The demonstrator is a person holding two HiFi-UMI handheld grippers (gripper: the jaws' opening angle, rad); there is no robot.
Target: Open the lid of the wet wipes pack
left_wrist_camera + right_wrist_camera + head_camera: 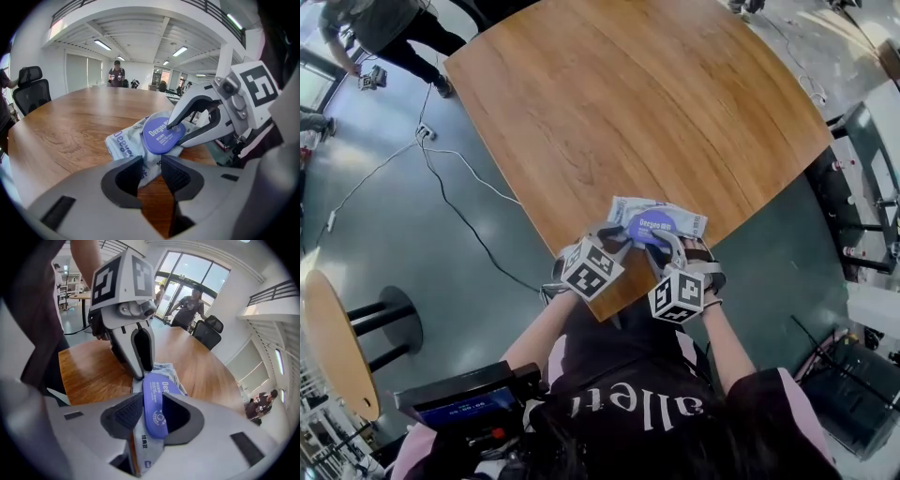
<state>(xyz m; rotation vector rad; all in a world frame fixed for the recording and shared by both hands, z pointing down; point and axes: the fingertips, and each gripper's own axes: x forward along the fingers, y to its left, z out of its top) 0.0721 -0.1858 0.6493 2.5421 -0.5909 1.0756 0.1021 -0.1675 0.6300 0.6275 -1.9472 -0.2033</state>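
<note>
A crumpled white wet wipes pack (pixel 682 221) with a round blue lid (pixel 649 226) lies at the near corner of the wooden table (pixel 628 103). My left gripper (pixel 159 165) is open, and the pack's (pixel 123 143) near corner reaches in between its jaws. My right gripper (pixel 152 416) stands open astride the lid (pixel 154 404), which runs edge-on between the pads, with pack film on its left side. In the left gripper view the right gripper (pixel 176 133) has one fingertip on top of the lid (pixel 159 136) and the other under its rim. The lid lies flat on the pack.
The pack sits close to the table's edge, with dark floor right below. Cables (pixel 459 178) trail over the floor at left, beside a small round table (pixel 337 347). A person (pixel 384 37) stands at the far left. Chairs and gear (pixel 862 187) line the right side.
</note>
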